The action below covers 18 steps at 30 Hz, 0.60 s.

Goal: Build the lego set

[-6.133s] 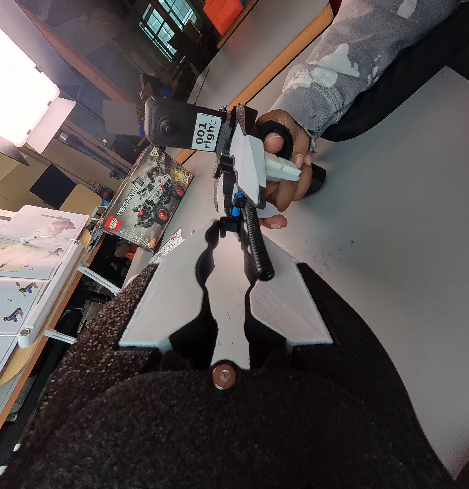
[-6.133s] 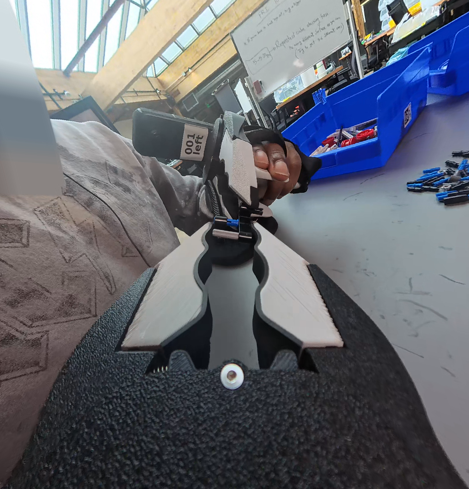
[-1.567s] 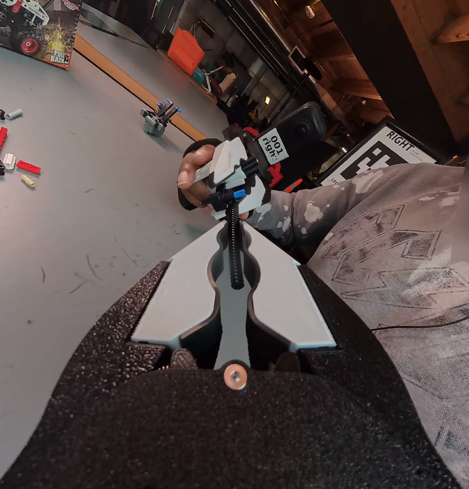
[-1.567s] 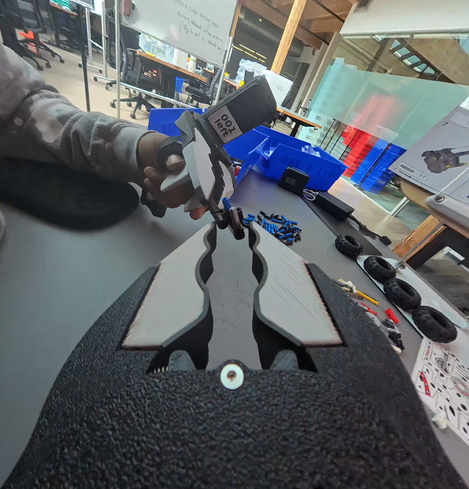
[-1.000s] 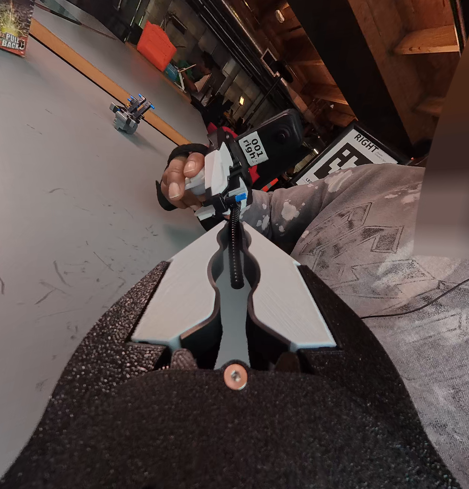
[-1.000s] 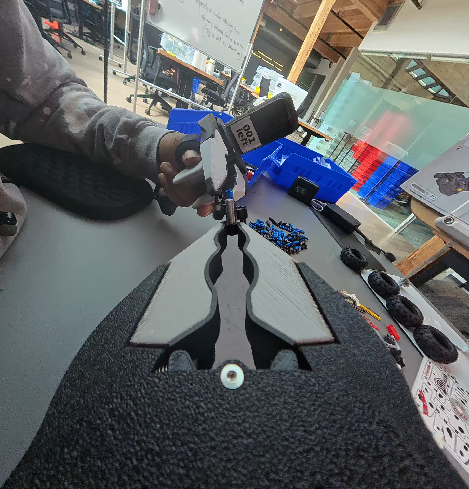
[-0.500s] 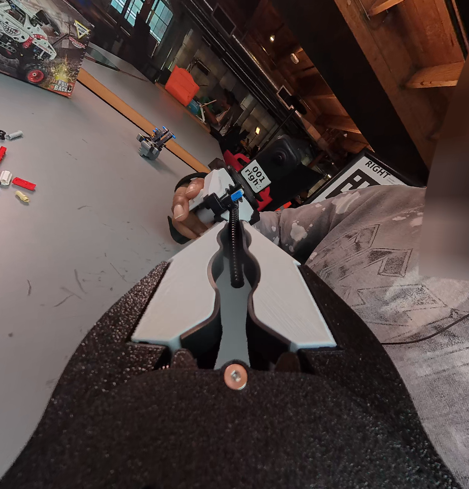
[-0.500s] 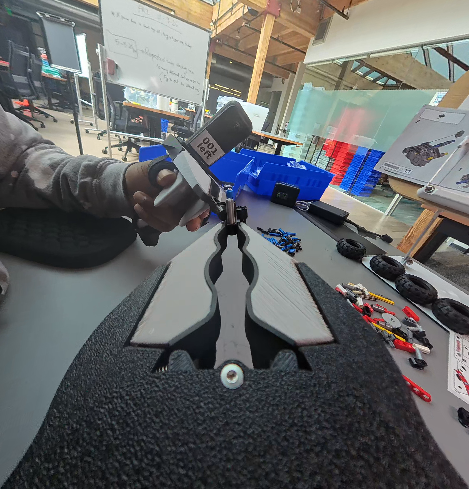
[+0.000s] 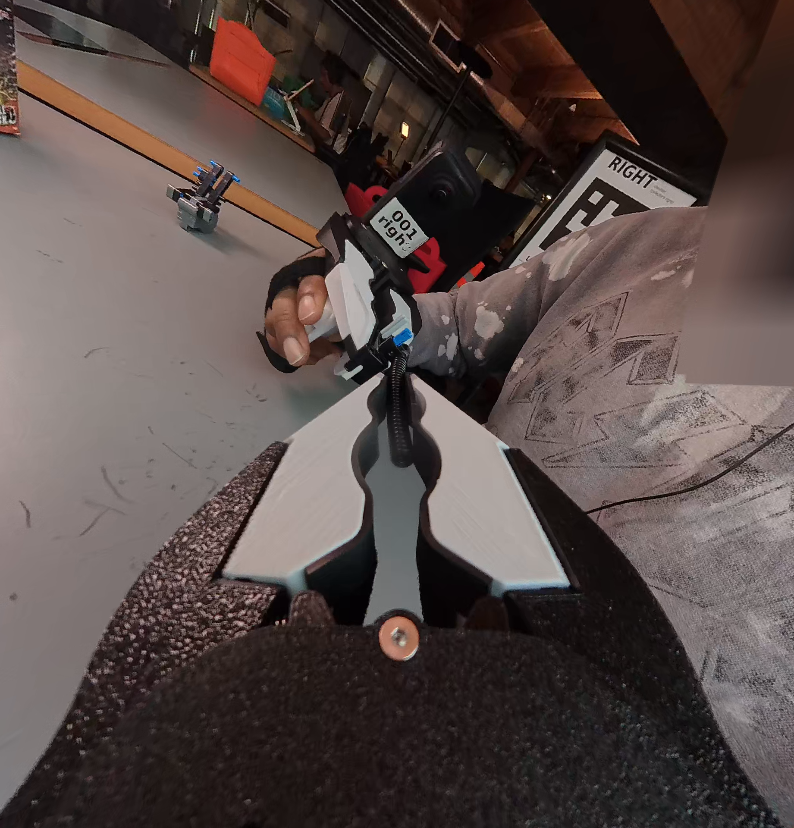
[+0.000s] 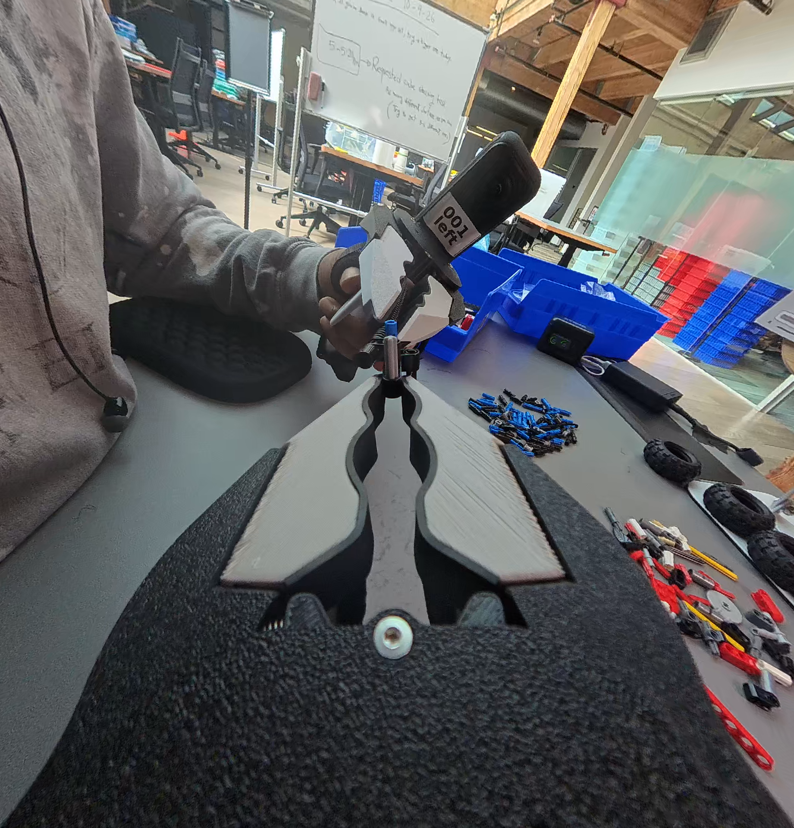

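Observation:
My left gripper point(image 9: 397, 385) is shut on a black ribbed hose point(image 9: 398, 421) that runs forward between its fingers. The hose's far end meets a small black sub-assembly with a blue pin point(image 9: 403, 336), which my right gripper point(image 9: 372, 358) holds. In the right wrist view my right gripper point(image 10: 391, 381) is shut on that sub-assembly: a grey sleeve point(image 10: 390, 354) topped by a blue pin point(image 10: 389, 326) with black connectors beside it. The left gripper point(image 10: 386, 322) faces it closely, the hose between them. Both are held above the grey table point(image 10: 184, 448).
A pile of blue and black pins point(image 10: 525, 423), black tyres point(image 10: 673, 461), mixed red, yellow and grey parts point(image 10: 708, 600) and blue bins point(image 10: 578, 304) lie on the right. A small grey build point(image 9: 202, 201) stands far back. A black cushion point(image 10: 207, 349) lies by the sleeve. Both grippers' tips are close together, under 4 cm apart.
Both grippers have swung and tilted while staying joined through the hose and sub-assembly. The right gripper now points up more steeply against the left; neither grip has changed.

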Each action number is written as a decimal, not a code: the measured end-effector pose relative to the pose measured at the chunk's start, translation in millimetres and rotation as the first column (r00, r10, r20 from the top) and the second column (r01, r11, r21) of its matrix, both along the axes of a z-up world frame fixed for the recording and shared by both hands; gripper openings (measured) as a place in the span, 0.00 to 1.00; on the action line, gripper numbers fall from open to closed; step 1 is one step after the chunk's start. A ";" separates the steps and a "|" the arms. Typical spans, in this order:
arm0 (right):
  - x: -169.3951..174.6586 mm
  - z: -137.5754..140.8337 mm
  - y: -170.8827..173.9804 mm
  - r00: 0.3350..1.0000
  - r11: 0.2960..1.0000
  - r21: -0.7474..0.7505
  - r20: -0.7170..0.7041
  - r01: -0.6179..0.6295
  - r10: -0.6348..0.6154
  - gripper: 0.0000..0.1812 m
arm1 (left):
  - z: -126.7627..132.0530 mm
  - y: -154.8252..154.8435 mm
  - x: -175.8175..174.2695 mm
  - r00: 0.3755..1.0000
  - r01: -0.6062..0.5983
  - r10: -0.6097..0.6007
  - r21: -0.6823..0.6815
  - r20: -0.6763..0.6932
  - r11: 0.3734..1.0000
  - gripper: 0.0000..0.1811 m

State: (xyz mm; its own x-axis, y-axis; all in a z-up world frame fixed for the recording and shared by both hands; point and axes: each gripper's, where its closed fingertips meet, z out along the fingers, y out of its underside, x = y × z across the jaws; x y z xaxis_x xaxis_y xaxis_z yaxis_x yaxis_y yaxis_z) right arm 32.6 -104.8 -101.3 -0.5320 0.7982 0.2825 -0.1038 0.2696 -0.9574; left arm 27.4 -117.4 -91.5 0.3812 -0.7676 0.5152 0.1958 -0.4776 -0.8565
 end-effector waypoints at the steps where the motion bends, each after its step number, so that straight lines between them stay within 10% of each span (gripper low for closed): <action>1: -1.1 0.6 1.5 1.000 1.000 -0.001 -0.005 0.014 -0.014 0.04 | 0.7 1.2 -1.0 1.000 -0.010 0.010 0.000 0.005 1.000 0.03; 18: -1.9 4.3 4.5 0.999 0.999 -0.033 -0.016 0.032 -0.033 0.04 | 2.2 1.7 1.9 0.999 -0.030 0.031 0.032 -0.022 0.999 0.03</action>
